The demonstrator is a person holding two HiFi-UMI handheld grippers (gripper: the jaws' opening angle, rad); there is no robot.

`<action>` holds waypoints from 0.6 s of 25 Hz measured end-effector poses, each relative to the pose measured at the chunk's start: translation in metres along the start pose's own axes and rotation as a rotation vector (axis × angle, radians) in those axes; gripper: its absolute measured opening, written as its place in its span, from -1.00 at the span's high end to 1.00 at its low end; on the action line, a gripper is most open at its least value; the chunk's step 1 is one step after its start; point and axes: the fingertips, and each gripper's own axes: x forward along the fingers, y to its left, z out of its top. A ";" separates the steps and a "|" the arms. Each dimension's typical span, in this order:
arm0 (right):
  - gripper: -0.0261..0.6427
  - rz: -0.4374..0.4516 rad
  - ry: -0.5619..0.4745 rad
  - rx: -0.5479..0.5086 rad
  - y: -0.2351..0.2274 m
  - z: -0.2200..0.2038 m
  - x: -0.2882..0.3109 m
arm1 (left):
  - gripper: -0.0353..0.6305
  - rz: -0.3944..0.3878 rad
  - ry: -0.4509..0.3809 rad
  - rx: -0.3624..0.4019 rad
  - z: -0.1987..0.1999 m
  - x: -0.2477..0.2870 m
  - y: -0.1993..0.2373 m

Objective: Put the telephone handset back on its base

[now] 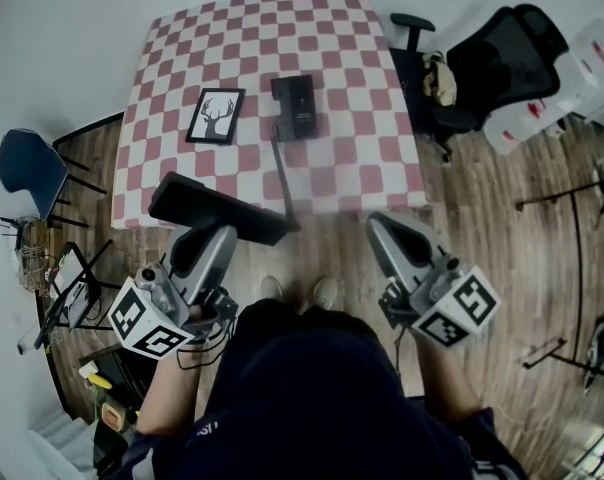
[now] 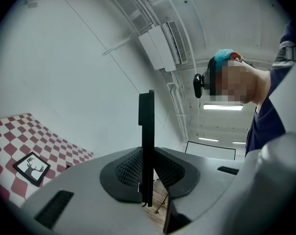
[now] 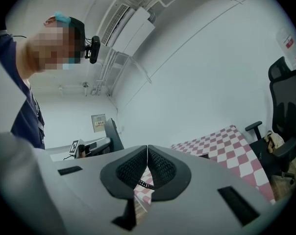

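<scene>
The black telephone base sits on the red-and-white checkered table, and its cord runs off the near edge to the black handset. My left gripper is shut on the handset, holding it in the air short of the table's near left corner. In the left gripper view the handset stands edge-on, clamped between the pads. My right gripper hovers to the right, below the table edge. Its jaws are shut with nothing in them.
A framed deer picture lies left of the base. A black office chair stands right of the table and a blue chair to the left. My feet are on the wood floor in front of the table.
</scene>
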 end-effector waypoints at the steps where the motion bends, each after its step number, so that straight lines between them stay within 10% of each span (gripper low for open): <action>1: 0.87 0.003 0.002 0.002 -0.001 -0.001 -0.001 | 0.62 0.003 -0.003 0.001 0.000 0.001 -0.001; 15: 0.87 0.002 0.040 0.013 -0.023 -0.005 0.022 | 0.62 0.024 -0.025 -0.026 0.001 0.010 0.027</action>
